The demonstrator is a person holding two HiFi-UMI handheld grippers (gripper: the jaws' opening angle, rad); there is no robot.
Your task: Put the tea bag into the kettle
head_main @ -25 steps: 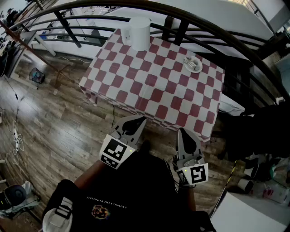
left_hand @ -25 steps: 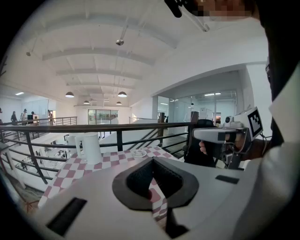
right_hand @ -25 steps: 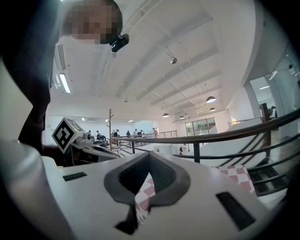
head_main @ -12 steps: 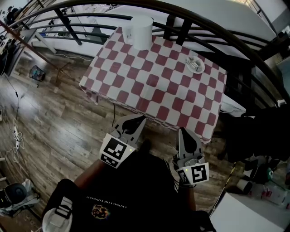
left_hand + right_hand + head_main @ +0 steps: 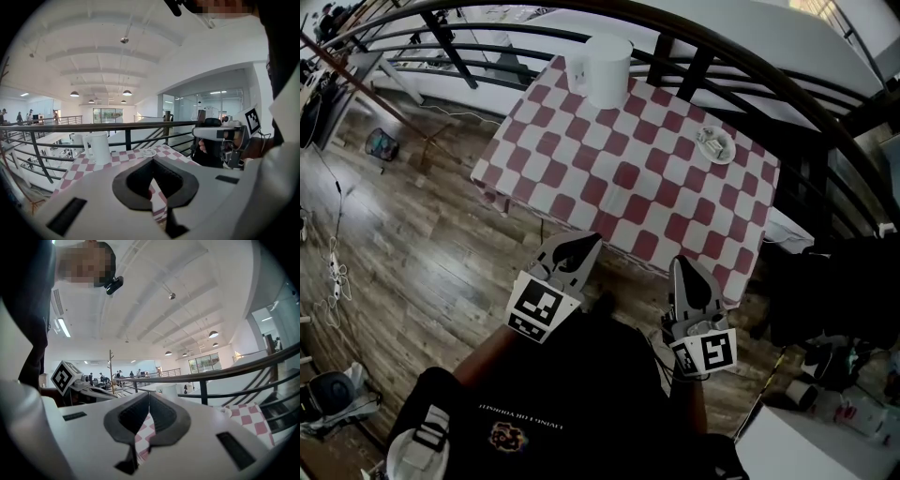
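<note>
Brown wood-plank floor (image 5: 422, 234). Square table with red-and-white checkered cloth (image 5: 628, 178) stands on it. Black metal railing (image 5: 70, 126) runs just behind table, lower level visible past it. White power strip with cable (image 5: 339, 277) on floor at left. White arched ceiling with ribs (image 5: 108, 51), round pendant lamps (image 5: 127, 93) in row, long strip light (image 5: 64, 327). Large window (image 5: 106, 115) at far end, bright daylight. Glass-walled room (image 5: 211, 101) on right side. Walls white.
</note>
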